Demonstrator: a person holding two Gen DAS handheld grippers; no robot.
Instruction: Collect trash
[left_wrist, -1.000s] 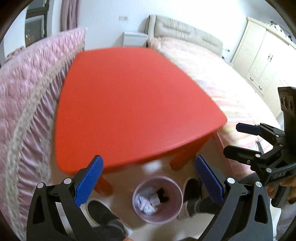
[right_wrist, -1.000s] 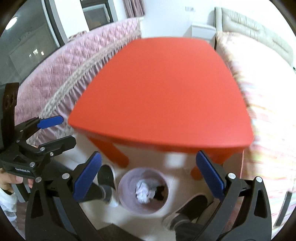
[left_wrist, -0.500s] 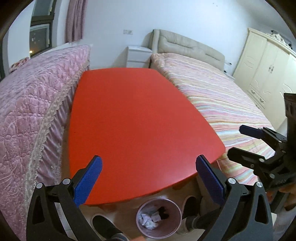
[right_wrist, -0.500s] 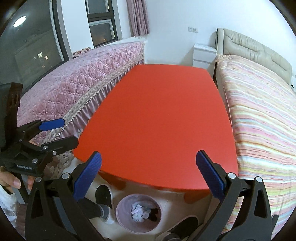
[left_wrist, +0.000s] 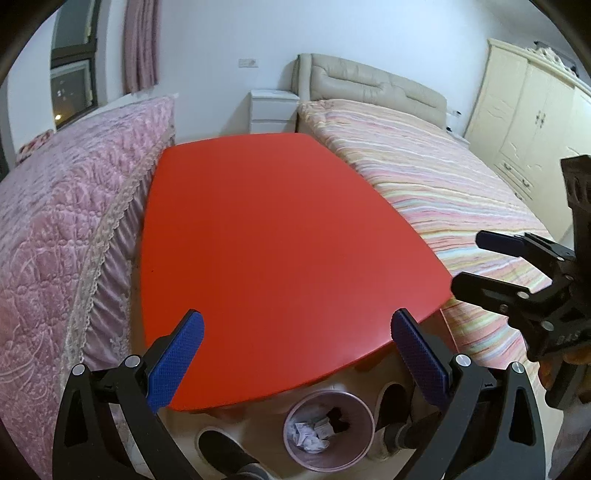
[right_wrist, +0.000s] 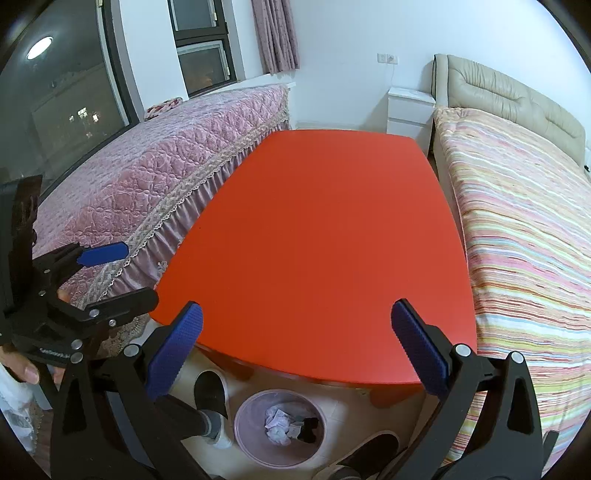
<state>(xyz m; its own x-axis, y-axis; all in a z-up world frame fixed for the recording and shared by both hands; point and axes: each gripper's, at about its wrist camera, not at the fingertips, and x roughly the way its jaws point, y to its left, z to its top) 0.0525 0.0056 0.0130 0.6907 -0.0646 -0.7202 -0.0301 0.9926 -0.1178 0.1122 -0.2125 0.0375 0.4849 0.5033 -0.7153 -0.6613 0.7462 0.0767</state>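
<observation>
A small pink waste bin (left_wrist: 328, 430) stands on the floor below the near edge of the red table (left_wrist: 273, 236). It holds crumpled white paper (left_wrist: 308, 435) and a black scrap (left_wrist: 338, 422). The bin also shows in the right wrist view (right_wrist: 281, 426), with the paper (right_wrist: 279, 424) inside. My left gripper (left_wrist: 295, 332) is open and empty above the table's near edge. My right gripper (right_wrist: 295, 328) is open and empty too. Each gripper shows in the other's view: the right one (left_wrist: 491, 258) at the right, the left one (right_wrist: 110, 273) at the left.
The red table (right_wrist: 317, 240) top shows bare. A pink quilted bed (left_wrist: 62, 229) lies along its left, a striped bed (left_wrist: 443, 195) along its right. A white nightstand (left_wrist: 273, 110) stands behind. The person's shoes (left_wrist: 225, 454) flank the bin.
Both grippers have risen and tilted up from looking down at the bin. The bin has slid to the bottom of both views, and more of the table and room shows.
</observation>
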